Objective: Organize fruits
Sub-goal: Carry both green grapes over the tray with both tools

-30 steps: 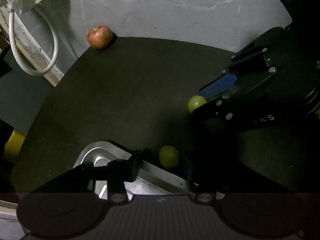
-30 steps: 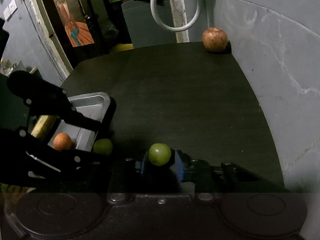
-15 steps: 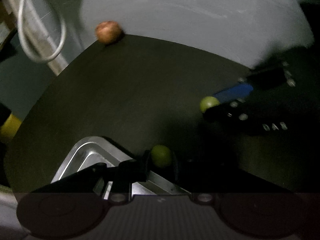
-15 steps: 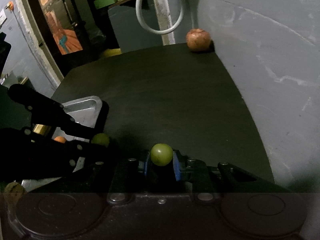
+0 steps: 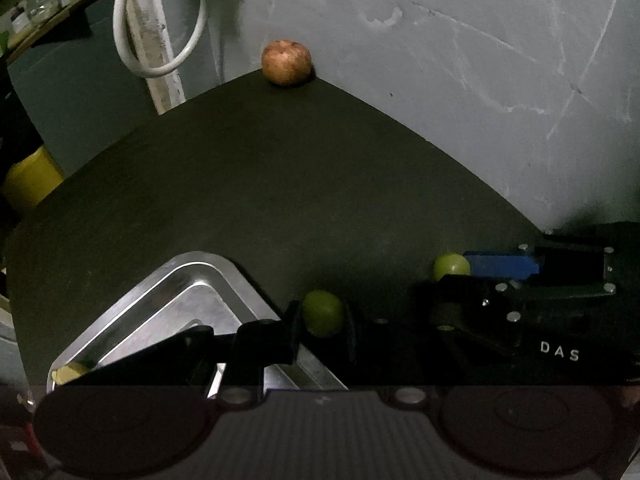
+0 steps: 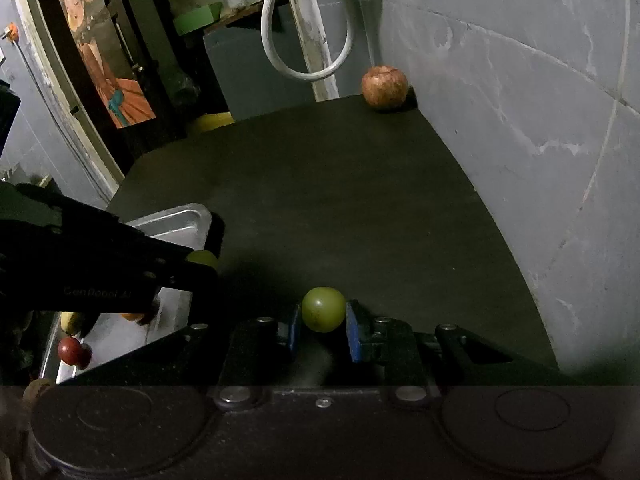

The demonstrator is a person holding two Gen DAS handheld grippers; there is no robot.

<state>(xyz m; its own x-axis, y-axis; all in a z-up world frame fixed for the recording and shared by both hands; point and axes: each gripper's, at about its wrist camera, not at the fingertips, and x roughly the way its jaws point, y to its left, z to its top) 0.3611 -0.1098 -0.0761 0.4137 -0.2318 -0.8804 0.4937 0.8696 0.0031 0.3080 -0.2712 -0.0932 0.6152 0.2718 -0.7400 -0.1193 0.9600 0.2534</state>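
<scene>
My left gripper [image 5: 320, 322] is shut on a small green fruit [image 5: 322, 313] and holds it over the near corner of a metal tray [image 5: 176, 276]. My right gripper [image 6: 322, 322] is shut on a second green fruit [image 6: 323, 309] above the dark table; it also shows in the left wrist view [image 5: 451, 266]. The left gripper's fruit shows in the right wrist view [image 6: 202, 258] by the tray [image 6: 180, 220]. A reddish apple [image 5: 286, 62] [image 6: 385, 87] sits at the table's far corner against the wall. The tray holds a red fruit [image 6: 71, 350] and a yellow one [image 6: 72, 320].
A grey wall [image 6: 520, 100] borders the table on the right. A white cable loop [image 6: 304, 40] hangs beyond the far edge. A yellow object [image 5: 30, 180] stands past the table's left edge.
Both grippers have kept hold of their green fruits. The left gripper has turned and shifted, so the tray now lies more to its left and the apple appears more central.
</scene>
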